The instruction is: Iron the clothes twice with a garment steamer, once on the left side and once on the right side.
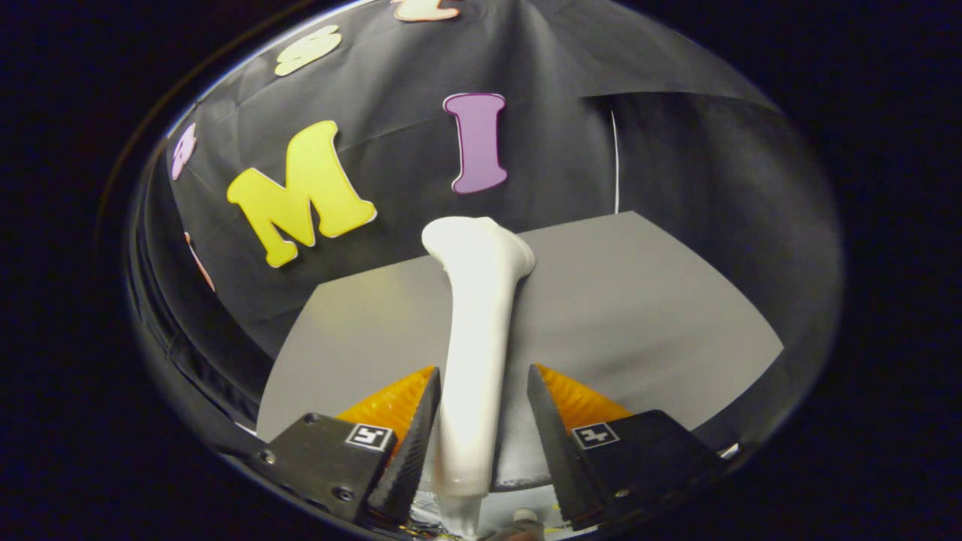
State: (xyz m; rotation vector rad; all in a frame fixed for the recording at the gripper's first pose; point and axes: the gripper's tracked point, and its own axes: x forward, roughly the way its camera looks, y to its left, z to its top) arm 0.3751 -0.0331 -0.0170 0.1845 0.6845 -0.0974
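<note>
Gripper [481,421]: its two fingers are standing spread on either side of the steamer's handle; the left finger is lying against it, while a gap is showing at the right finger, so it is not clamping.
Garment steamer [475,330]: white, standing upright between the fingers, its head flaring out beyond their tips.
Step in hand: judging from this, the grasp on the steamer is being set up; no ironing pass is under way.
Next move: it is calling for both fingers to be pressing the handle before any lift.
Grey table [639,315]: it is stretching beyond the steamer, bare, leaving open room on both sides.
Edges: the table's far edge is running just behind the steamer's head, with the black cloth wall [676,165] hanging beyond.
</note>
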